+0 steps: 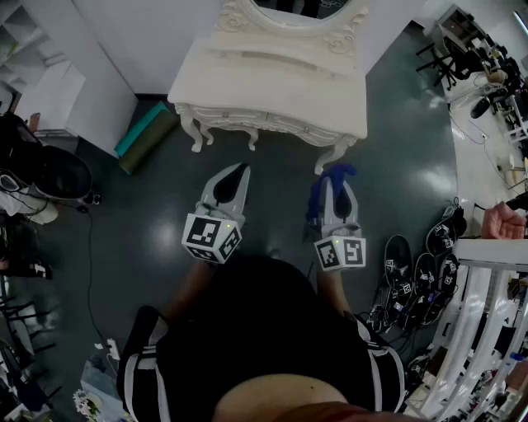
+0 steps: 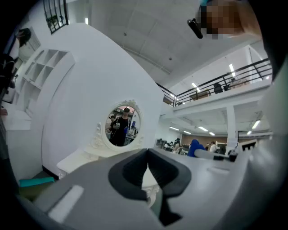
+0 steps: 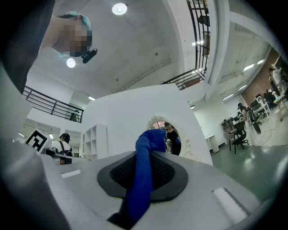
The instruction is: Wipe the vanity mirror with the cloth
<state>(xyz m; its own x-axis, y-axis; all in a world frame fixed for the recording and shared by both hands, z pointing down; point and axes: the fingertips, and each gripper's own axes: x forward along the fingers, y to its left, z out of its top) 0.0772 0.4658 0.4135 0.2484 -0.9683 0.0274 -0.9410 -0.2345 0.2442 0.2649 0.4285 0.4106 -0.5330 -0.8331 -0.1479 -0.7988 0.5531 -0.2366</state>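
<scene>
A white carved vanity table [image 1: 272, 78] stands against the far wall, with its oval mirror [image 1: 301, 10] cut by the top edge of the head view. The mirror [image 2: 123, 125] reflects a person in the left gripper view, and part of the mirror [image 3: 173, 134] shows behind the cloth in the right gripper view. My right gripper [image 1: 337, 177] is shut on a blue cloth [image 1: 328, 183], held in front of the table's right leg. The cloth [image 3: 144, 175] runs between the jaws. My left gripper [image 1: 232, 183] is shut with nothing in it, a little short of the table.
A teal roll [image 1: 144, 132] lies on the dark floor left of the table. A white shelf unit [image 1: 62, 82] stands at the left. Several shoes [image 1: 417, 276] lie by a white rack at the right. Cables trail at the left.
</scene>
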